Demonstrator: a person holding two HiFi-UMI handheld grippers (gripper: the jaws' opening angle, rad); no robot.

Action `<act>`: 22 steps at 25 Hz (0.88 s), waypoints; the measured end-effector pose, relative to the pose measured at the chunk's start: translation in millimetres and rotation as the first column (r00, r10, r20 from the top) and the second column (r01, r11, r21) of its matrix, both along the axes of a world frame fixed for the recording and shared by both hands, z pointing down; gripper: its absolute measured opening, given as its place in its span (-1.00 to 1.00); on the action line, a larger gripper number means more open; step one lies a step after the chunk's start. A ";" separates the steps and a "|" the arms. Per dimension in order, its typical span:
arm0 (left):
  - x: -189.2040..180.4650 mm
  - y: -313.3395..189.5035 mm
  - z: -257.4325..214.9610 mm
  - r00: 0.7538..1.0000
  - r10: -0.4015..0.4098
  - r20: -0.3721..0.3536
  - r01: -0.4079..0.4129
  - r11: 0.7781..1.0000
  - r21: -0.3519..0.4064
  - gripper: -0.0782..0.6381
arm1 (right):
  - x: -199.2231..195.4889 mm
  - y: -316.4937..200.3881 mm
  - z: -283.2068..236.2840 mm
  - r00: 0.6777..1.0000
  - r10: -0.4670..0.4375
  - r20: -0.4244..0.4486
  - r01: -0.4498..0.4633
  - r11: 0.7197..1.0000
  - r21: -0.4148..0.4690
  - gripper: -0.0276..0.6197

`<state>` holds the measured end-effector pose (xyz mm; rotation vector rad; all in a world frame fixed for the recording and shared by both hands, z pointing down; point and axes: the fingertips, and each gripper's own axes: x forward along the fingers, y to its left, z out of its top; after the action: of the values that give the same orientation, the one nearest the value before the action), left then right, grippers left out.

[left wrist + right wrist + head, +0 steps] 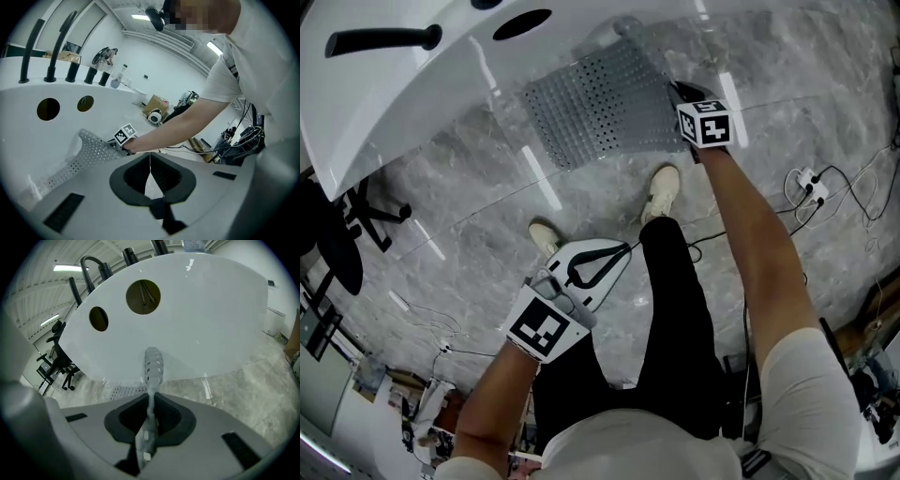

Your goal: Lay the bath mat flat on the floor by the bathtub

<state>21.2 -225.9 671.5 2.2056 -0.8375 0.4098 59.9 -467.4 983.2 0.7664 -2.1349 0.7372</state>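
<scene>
1. Head view: the bath mat (595, 112) lay on the floor (487, 216) beside the bathtub (412, 84), with the right gripper (680, 94) at its corner; the left gripper (614, 251) hung well apart.
2. Left gripper view: its fingers (136, 171) met, empty.
3. Right gripper view: its fingers (168, 416) pinched the mat's edge.

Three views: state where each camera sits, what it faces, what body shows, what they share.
Head view: on head, steeply down at bath mat, bathtub, floor; arms, legs, left gripper, right gripper.
Left gripper view: along shut, empty jaws toward bathtub; right arm, torso.
Right gripper view: along jaws shut on bath mat, facing bathtub; no body.
Shared: bath mat, bathtub.
</scene>
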 end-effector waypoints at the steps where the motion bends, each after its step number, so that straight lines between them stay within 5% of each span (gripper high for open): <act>1: 5.5 -4.1 2.9 1.000 0.006 0.003 -0.006 1.000 -0.001 -0.73 | 7.6 -4.5 4.9 1.000 0.001 -0.004 -0.001 1.000 -0.002 -0.76; 10: 45.8 -31.0 38.8 1.000 0.000 -0.010 -0.001 0.998 -0.068 -0.73 | 78.2 -52.6 55.0 0.995 0.033 -0.094 -0.031 0.999 0.020 -0.65; 14: 57.4 -42.8 50.9 1.000 0.014 0.002 -0.014 0.996 -0.085 -0.73 | 119.0 -76.3 59.9 0.983 0.096 -0.154 -0.089 0.995 0.050 -0.76; 22: 76.2 -68.8 27.5 0.998 0.059 0.004 -0.059 0.998 -0.035 -0.73 | 174.6 -62.2 29.7 0.976 0.115 -0.186 -0.113 0.993 0.024 -0.76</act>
<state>97.4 -294.7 699.0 2.2018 -0.7633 0.4559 234.5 -529.6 1012.9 0.9346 -1.9412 0.6821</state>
